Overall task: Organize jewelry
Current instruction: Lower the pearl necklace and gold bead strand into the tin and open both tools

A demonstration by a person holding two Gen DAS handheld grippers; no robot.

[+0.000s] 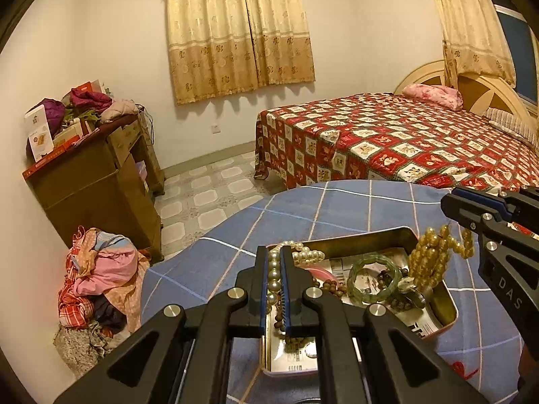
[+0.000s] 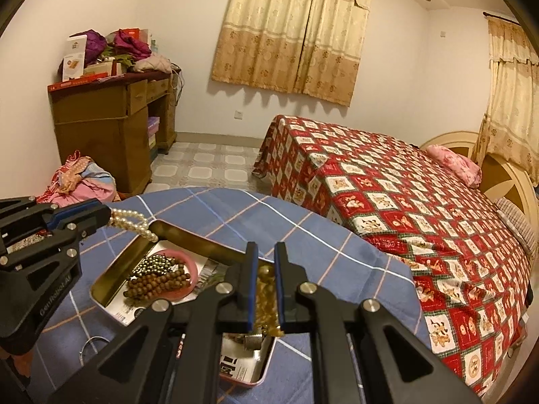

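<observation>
An open metal tin point(image 1: 448, 306) point(image 2: 111, 279) sits on the blue checked tablecloth. My left gripper point(image 1: 273, 256) point(image 2: 109, 217) is shut on a white pearl strand point(image 1: 274, 276) point(image 2: 133, 224) that hangs over the tin's left end. My right gripper point(image 2: 266, 252) point(image 1: 448, 212) is shut on a yellow bead strand point(image 2: 266, 298) point(image 1: 434, 256) dangling above the tin's right end. Inside the tin lie a green bangle point(image 1: 374, 277), a pink bangle point(image 2: 190, 271), brown wooden beads point(image 2: 158, 284) point(image 1: 331, 286) and dark metallic beads point(image 2: 153, 264).
The round table point(image 1: 337, 208) stands close to a bed with a red patterned cover point(image 2: 387, 195). A wooden desk piled with clothes and boxes point(image 1: 101, 168) is at the left wall, and a heap of clothes point(image 1: 97, 279) lies on the floor. A thin metal ring point(image 2: 91, 345) rests on the cloth.
</observation>
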